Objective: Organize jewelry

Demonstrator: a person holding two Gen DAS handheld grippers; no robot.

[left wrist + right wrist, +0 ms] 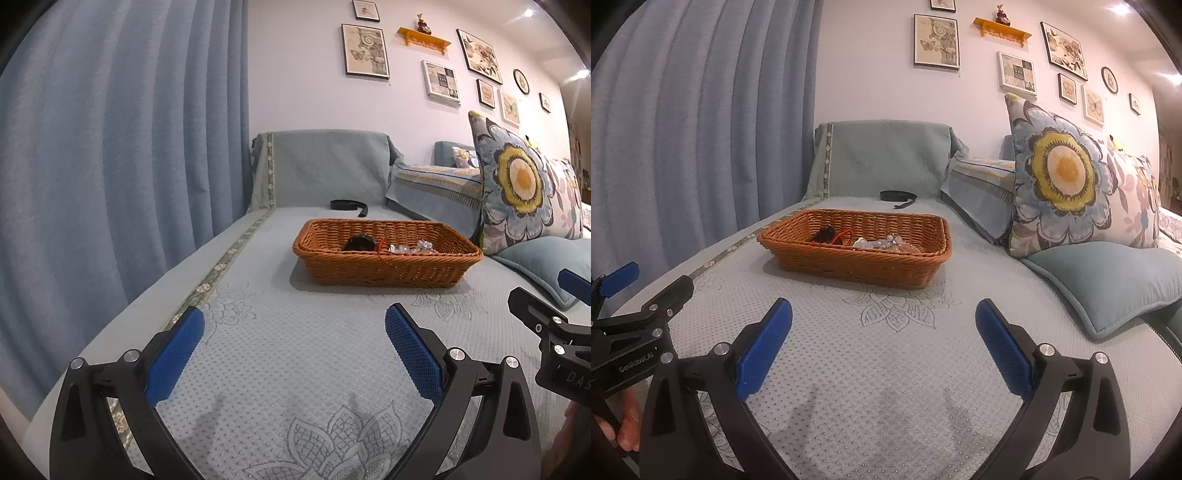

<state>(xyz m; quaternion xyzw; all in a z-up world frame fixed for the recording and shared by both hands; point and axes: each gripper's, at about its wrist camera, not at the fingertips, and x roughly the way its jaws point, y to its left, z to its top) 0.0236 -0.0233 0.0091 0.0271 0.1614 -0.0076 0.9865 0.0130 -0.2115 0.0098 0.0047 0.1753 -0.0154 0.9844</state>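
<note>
1. Both sets of jaws are spread wide with nothing between them; the left gripper (294,321) and the right gripper (884,314) hover side by side over the pale blue-green quilted sofa cover (886,369), blue textured pads facing inward.

2. The jewelry sits well ahead of both, inside the brown woven wicker basket (388,267) on that cover; from here I can make out a dark beaded bracelet (360,243) with a thin red cord (844,234) by it, and a cluster of clear crystal beads (879,243) just to the right; anything finer is too small to tell.

3. Handling guess: all of it is light and floppy; the strands will sag and swing once lifted, and smooth glassy beads could slip off the pads; so I'd pinch across a bunch of beads rather than a single one, and squeeze gently.

4. The basket itself looks stiff and light; its rim is the place to steady it, maybe with the other gripper, since it could slide on the fabric.

5. Farther back, a black strap (349,205) lies on the cover near the backrest; a floral cushion (1067,177) leans at the right.
</note>
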